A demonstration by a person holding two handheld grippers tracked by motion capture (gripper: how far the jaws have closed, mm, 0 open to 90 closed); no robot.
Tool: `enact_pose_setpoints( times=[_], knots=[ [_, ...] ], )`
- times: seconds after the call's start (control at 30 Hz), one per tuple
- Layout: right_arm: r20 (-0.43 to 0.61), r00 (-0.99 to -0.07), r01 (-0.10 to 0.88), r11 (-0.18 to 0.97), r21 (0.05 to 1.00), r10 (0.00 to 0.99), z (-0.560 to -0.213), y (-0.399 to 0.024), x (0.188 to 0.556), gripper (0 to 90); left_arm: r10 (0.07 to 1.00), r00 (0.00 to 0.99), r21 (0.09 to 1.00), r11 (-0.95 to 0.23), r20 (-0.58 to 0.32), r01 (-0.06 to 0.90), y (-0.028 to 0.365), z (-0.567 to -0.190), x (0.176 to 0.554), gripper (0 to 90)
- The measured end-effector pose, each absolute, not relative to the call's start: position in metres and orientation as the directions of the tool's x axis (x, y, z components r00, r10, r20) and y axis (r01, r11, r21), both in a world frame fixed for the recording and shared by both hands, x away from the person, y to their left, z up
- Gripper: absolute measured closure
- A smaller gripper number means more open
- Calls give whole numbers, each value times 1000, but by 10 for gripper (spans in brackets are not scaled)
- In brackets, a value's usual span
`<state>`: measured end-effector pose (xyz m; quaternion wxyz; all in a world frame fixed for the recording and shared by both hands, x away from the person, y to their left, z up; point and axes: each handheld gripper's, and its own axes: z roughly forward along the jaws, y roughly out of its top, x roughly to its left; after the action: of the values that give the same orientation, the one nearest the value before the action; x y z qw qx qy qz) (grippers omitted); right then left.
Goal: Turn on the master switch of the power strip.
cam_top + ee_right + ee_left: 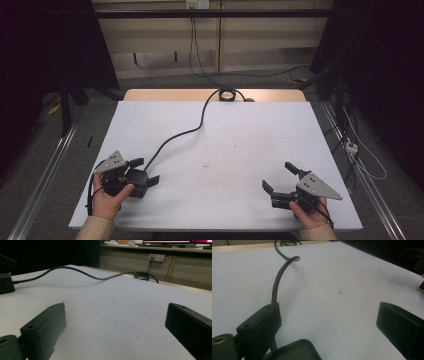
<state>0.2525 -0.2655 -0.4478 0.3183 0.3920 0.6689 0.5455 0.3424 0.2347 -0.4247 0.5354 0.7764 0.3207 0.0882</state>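
At the near edge of the white table [240,125] the person's left hand [107,197] and right hand [310,215] each hold a gripper low over the surface, and neither one grasps anything. The left gripper [147,171] has its jaws spread wide, facing toward the middle of the table; in the left gripper view its gap [329,322] frames bare white tabletop. The right gripper [280,177] is likewise wide open and released, jaws angled up and inward, with blank surface between them in the right gripper view [115,325]. The thing nearest either of them is the black cable [185,134], which trails from the left gripper itself. Its long axis runs away from that gripper, diagonally toward the far edge, where it ends in a small coil [227,95]. The left hand is clearly the nearer one; the right gripper sits well apart from the cable across the table.
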Motion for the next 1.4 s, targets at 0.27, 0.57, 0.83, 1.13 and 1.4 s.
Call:
enact_pose_setpoints(
  times=[0.27,0.57,0.83,1.13,1.4],
  knots=[
    [2,-492,178,98,979,871,-448,-265,252,30,584,786,884,-236,-202,403,230,-427,343,47],
    [-1,-495,178,103,979,869,-448,-265,253,30,586,785,891,-225,-200,395,228,-427,343,46],
    [-1,-496,179,103,978,869,-448,-265,253,30,587,784,895,-214,-202,391,227,-426,344,46],
    [0,-496,179,103,978,868,-448,-264,253,30,592,781,896,-214,-197,388,225,-426,345,46],
    [-2,-500,182,108,977,866,-449,-263,253,30,591,783,900,-212,-192,381,227,-425,345,46]
  ],
)
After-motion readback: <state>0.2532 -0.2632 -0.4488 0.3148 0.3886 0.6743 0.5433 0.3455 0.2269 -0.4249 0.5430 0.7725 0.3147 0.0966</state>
